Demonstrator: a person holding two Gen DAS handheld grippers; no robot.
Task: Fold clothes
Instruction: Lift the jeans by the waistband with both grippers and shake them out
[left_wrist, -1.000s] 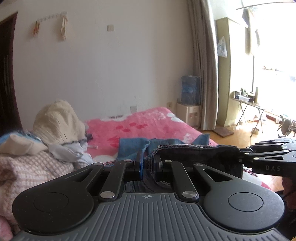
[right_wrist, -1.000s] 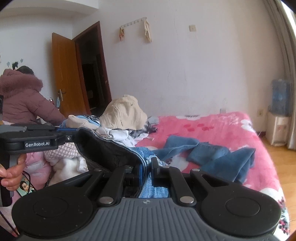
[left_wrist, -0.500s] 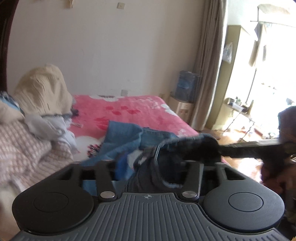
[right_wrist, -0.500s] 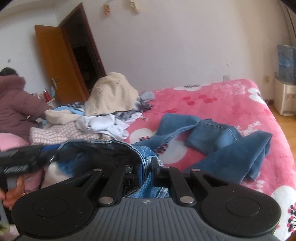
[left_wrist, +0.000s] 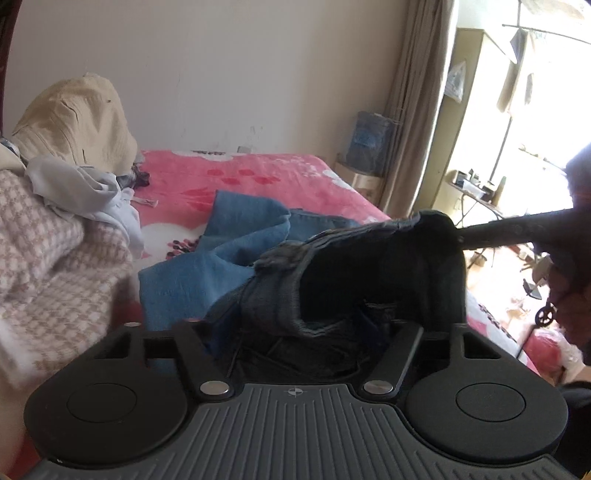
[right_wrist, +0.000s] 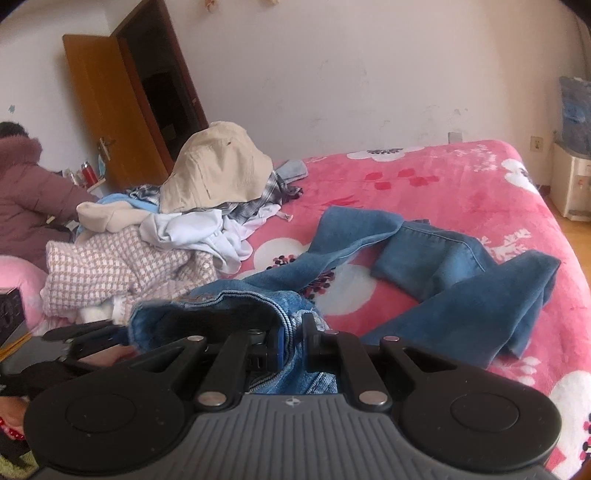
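A pair of blue jeans (right_wrist: 436, 258) lies with its legs sprawled over the pink flowered blanket (right_wrist: 443, 177). My right gripper (right_wrist: 293, 341) is shut on the denim waistband (right_wrist: 236, 299), held low over the bed's near edge. In the left wrist view the dark inside of the waistband (left_wrist: 369, 280) sags between the wide-spread fingers of my left gripper (left_wrist: 299, 332), which is open; the cloth hides its fingertips. The right gripper (left_wrist: 517, 230) shows there as a black bar pinching the waistband's far corner.
A heap of clothes (right_wrist: 147, 251) topped by a beige garment (right_wrist: 218, 170) fills the bed's left side. A person in a mauve coat (right_wrist: 26, 192) sits beyond it by an open wooden door (right_wrist: 107, 107). A curtain (left_wrist: 417, 103) and bright window are at the right.
My left gripper has gone from shut on the waistband to open, and the band now sags between its fingers. Both grippers have dropped toward the bed; the right one keeps its hold.
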